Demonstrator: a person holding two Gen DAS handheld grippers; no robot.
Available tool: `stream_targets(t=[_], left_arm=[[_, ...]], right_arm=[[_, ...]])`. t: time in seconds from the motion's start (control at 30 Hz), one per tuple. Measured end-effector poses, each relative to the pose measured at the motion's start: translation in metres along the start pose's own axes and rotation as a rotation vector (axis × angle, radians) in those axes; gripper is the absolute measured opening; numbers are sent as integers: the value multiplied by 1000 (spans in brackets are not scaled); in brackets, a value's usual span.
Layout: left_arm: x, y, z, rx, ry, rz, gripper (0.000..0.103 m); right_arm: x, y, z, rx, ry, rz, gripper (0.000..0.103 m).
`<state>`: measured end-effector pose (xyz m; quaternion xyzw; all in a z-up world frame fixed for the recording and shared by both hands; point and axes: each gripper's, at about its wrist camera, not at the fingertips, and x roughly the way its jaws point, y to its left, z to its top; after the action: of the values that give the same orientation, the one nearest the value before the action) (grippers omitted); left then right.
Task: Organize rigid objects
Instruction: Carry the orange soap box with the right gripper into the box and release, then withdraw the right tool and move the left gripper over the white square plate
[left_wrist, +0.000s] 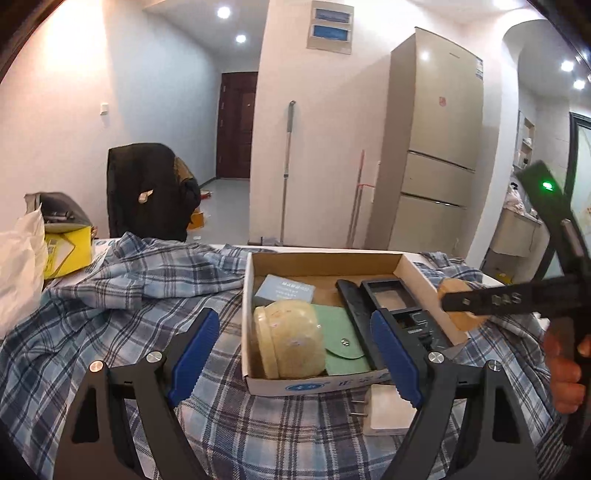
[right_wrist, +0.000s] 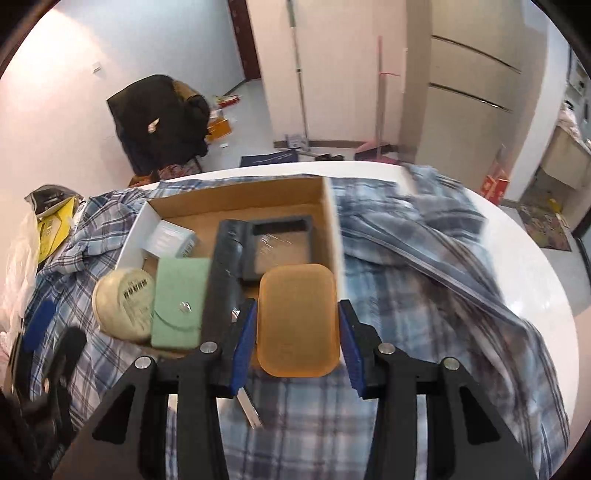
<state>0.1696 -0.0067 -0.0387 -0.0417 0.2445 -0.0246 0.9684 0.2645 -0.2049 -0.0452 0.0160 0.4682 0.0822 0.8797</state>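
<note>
An open cardboard box (left_wrist: 325, 258) (right_wrist: 236, 197) sits on a plaid cloth. It holds a cream round container (left_wrist: 291, 343) (right_wrist: 123, 302), a green snap pouch (left_wrist: 343, 349) (right_wrist: 179, 302), a small blue-grey box (left_wrist: 284, 291), a long black bar (right_wrist: 225, 266) and a black frame tray (left_wrist: 384, 291) (right_wrist: 280, 236). My right gripper (right_wrist: 297, 310) is shut on an amber rounded block (right_wrist: 297, 325) (left_wrist: 460, 321), held over the box's near right corner. My left gripper (left_wrist: 295, 358) stands open, its blue pads astride the box's near left part, touching nothing.
The plaid cloth (left_wrist: 110, 325) (right_wrist: 424, 280) covers most of the white round table (right_wrist: 546, 266). A white plug adapter (left_wrist: 391, 410) lies against the box front. A yellow box (left_wrist: 70, 251) and a white bag (left_wrist: 18, 273) stand at the left. A person's hand (left_wrist: 565, 369) holds the right gripper.
</note>
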Motion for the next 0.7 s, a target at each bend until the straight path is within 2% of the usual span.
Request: stream_targets(t=[0.1, 0.2, 0.43, 0.47, 0.5, 0.53, 0.6, 0.7], left_arm=[[4, 6, -1, -26, 21, 14, 86], [5, 14, -1, -62, 30, 51, 86], [12, 21, 0, -96, 50, 51, 86], [12, 21, 0, -95, 51, 53, 86], [12, 21, 0, -94, 49, 53, 86], [12, 20, 0, -93, 48, 52, 86], [11, 20, 0, -93, 44, 54, 86], [10, 20, 0, -91, 38, 42, 86]], right_arm=[[18, 12, 13, -34, -8, -23, 42], [33, 22, 20, -60, -10, -9, 42], [62, 30, 22, -59, 18, 6, 44], [62, 30, 22, -54, 12, 1, 48], [62, 29, 21, -49, 8, -6, 63], [58, 27, 20, -41, -5, -14, 73], [46, 23, 19, -15, -32, -4, 74], [23, 15, 16, 23, -46, 61, 74]])
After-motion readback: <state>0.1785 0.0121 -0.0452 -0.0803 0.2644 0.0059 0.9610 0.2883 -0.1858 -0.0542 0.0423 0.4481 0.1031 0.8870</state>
